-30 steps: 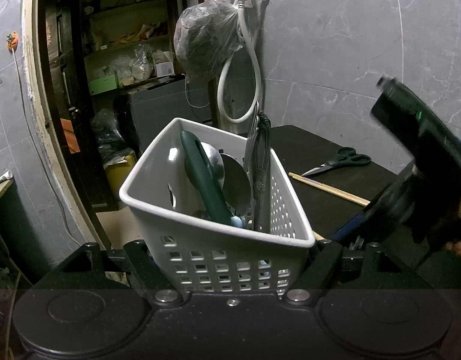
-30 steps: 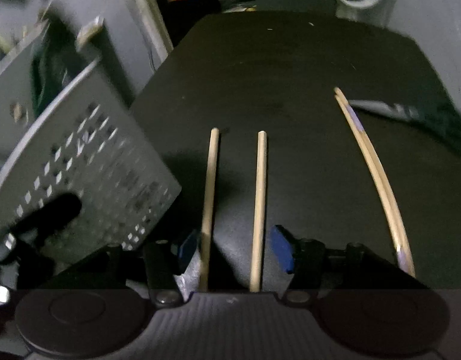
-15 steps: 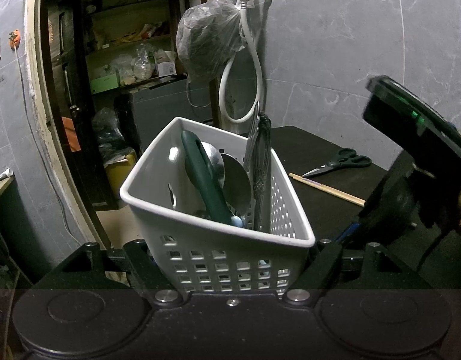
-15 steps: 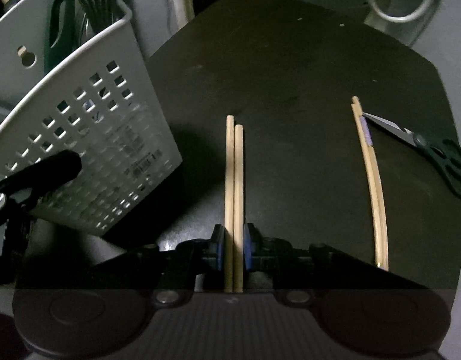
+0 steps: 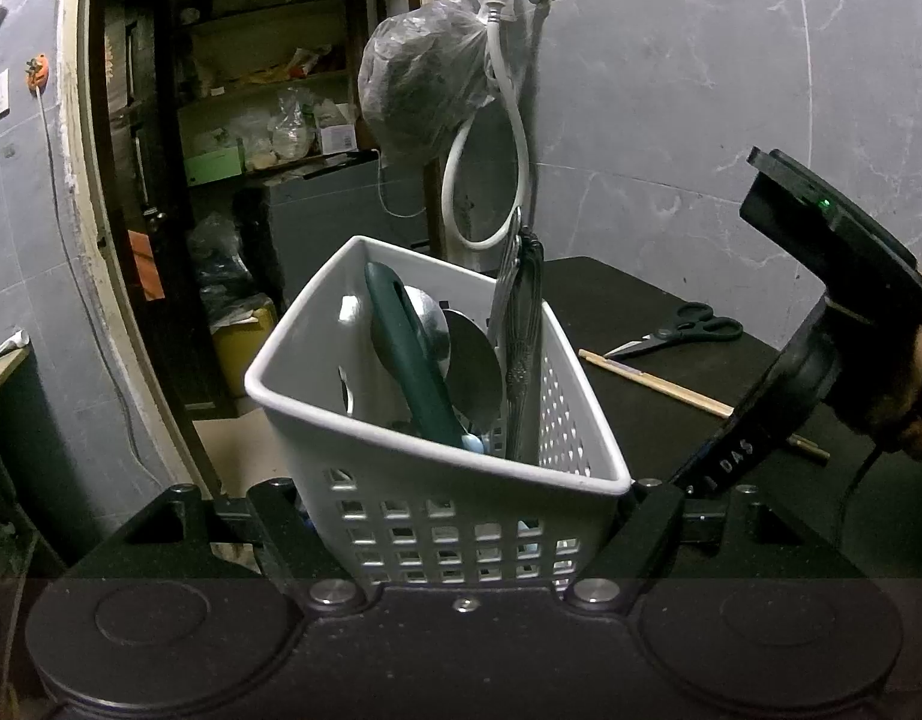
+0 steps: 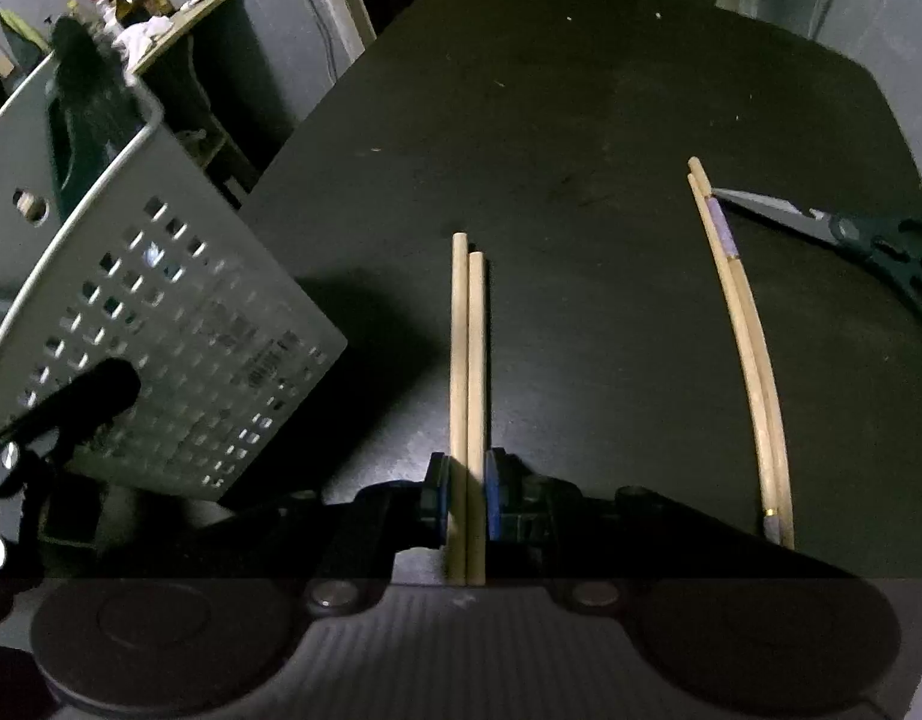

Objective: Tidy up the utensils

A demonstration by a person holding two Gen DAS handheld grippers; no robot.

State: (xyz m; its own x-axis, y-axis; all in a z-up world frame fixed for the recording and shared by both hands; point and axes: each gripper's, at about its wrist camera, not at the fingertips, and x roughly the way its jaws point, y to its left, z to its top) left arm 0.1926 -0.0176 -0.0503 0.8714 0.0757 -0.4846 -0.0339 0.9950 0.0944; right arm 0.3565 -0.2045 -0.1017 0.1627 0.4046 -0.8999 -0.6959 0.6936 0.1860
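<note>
currently the left gripper [image 5: 466,534] holds the white perforated basket [image 5: 449,468] by its lower wall, one finger on each side, with the basket tilted. inside the basket stand a green-handled utensil [image 5: 413,360], two spoons [image 5: 466,360] with bowls up, and a bundle of metal handles [image 5: 523,324] leaning against the far right wall. the basket rests at the left edge of the black desk [image 5: 610,312].

the right gripper [image 6: 466,495] points steeply down at the desk. its jaws are closing, and the blue pads [image 6: 492,498] press on a pair of plain wooden chopsticks [image 6: 466,360] lying side by side between them. the chopsticks run straight away from the gripper, tips nearly level with each other, resting on the desk surface.

to the right, well apart from the held pair, a second pair of chopsticks [image 6: 748,336] with a purple band lies on the desk. the far tips of that pair sit just beside the blade tip of the scissors [image 6: 850,234], whose dark handles lie at the right edge of the desk.

in the left wrist view, the body of the right gripper and part of a hand [image 5: 916,384] appear at the right. a hose [image 5: 508,138] and a plastic bag [image 5: 425,84] hang from a wall tap behind the basket.
</note>
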